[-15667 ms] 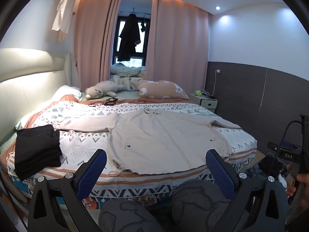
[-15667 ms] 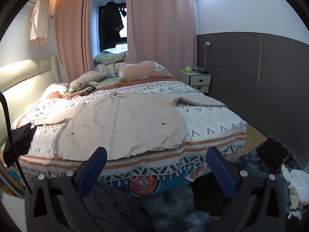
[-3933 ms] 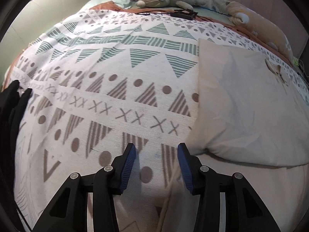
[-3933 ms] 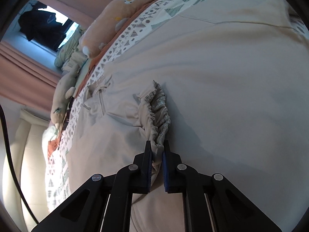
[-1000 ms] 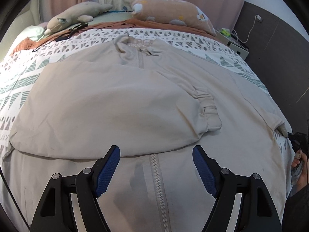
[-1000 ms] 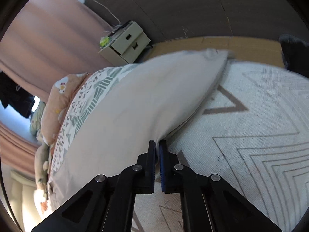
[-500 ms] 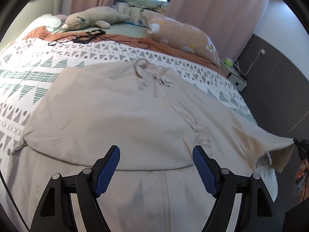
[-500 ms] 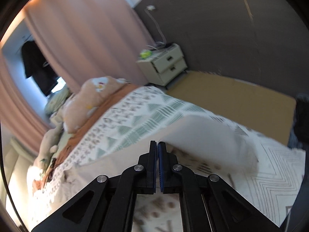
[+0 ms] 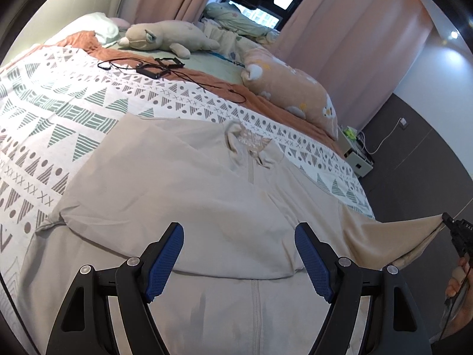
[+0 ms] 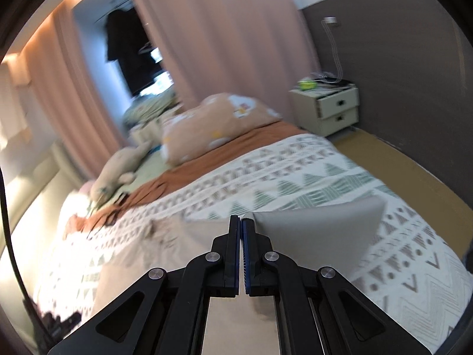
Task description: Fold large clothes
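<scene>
Left wrist view: left hand-held gripper (image 9: 239, 261) nearest at 6 o'clock, jaws wide apart, nothing between them, hovering over the beige jacket (image 9: 189, 207). Jacket lies zip-up, spread on the bed (image 9: 59, 112); its one sleeve is already folded across the chest. At 3 o'clock the other sleeve (image 9: 393, 236) is lifted clear of the bed, stretched taut to the right hand-held gripper (image 9: 455, 230), a hand (image 9: 456, 278) showing below it.

Right wrist view: right hand-held gripper (image 10: 240, 254) clamped tight, beige sleeve cloth pinched at the tips, jacket fabric spreading out just past them; frame blurred.

Step in hand, judged: second sleeve fold, mid-carry. Next move calls for swinging the sleeve in toward 9 o'clock across the chest, laying it flat over the first, then letting go; left could pin the shoulder so the body doesn't drag.

Farther, 12 o'clock: black cables (image 9: 153, 68), plush toy (image 9: 165, 37), peach pillow (image 9: 292, 94), pink curtains (image 9: 340, 38).

Containers: nightstand (image 10: 328, 106) at 2 o'clock, both drawers shut, contents hidden; a green item and cables on top.
</scene>
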Motion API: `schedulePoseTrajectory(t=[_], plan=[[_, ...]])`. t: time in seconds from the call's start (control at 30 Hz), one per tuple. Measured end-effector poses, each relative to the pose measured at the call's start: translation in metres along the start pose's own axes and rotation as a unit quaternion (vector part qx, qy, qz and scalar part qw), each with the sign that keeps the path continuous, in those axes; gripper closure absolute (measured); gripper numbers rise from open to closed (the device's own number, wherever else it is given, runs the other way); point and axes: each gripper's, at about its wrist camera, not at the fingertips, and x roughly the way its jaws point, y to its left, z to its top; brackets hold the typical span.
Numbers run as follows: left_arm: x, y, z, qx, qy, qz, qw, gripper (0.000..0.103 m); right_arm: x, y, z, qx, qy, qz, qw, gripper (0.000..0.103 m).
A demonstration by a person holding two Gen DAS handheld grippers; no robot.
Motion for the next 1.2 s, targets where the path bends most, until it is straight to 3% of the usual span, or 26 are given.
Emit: schedulePoseTrajectory(t=[0.2,0.4,0.57,0.6,0.63,0.7,0.83,0.93,1.1,1.2], plan=[[-0.005,0.013,0.005,-0.017,-0.004,0.0,0.9999,0.025,0.031,0.068,-0.028,-0.055,0.043,0.045,0.997,0.1],[-0.008,0.024,0.008,-0.027,-0.007,0.003,0.9996,0.025,0.089,0.122,-0.09,-0.082,0.115,0.091,0.986,0.1],[-0.009,0.036,0.011,-0.04,-0.007,0.008,0.9991,0.025,0.148,0.152,-0.153,-0.1,0.191,0.073,0.974,0.099],[-0.009,0.038,0.011,-0.043,-0.007,0.009,0.999,0.025,0.159,0.154,-0.165,-0.095,0.218,0.07,0.969,0.087],[-0.009,0.04,0.011,-0.045,-0.006,0.01,0.9989,0.025,0.167,0.153,-0.174,-0.085,0.244,0.073,0.963,0.062],[-0.009,0.043,0.011,-0.048,-0.006,0.011,0.9988,0.025,0.173,0.149,-0.19,-0.066,0.273,0.083,0.956,0.045],[-0.01,0.047,0.012,-0.054,-0.007,0.012,0.9984,0.025,0.149,0.144,-0.2,-0.081,0.274,0.112,0.952,0.045],[-0.007,0.046,0.011,-0.054,-0.003,0.011,0.9985,0.025,0.119,0.125,-0.189,-0.077,0.251,0.125,0.957,0.045],[-0.009,0.041,0.009,-0.046,0.002,0.01,0.9989,0.025,0.079,0.083,-0.171,-0.071,0.203,0.07,0.974,0.044],[-0.016,0.038,0.01,-0.04,-0.002,0.012,0.9991,0.025,0.069,0.049,-0.171,-0.045,0.2,0.049,0.977,0.044]])
